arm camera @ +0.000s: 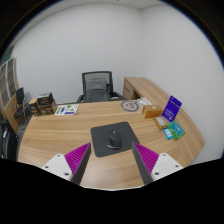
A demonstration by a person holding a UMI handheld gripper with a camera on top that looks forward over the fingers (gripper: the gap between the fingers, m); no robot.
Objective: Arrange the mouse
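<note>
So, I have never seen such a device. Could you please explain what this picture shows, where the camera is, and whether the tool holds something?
The camera rides on a hand-held two-finger gripper and looks forward along its fingers, the two white parts with purple pads. They stand apart and hold nothing, so the gripper is open.

Ahead is a curved wooden desk in an office. Just beyond the fingers lies a dark mouse pad with a black computer mouse on it. Farther back stands an office chair. To one side are a purple sign and small boxes; to the other, books and papers.

The mouse is not yet touched.
</note>
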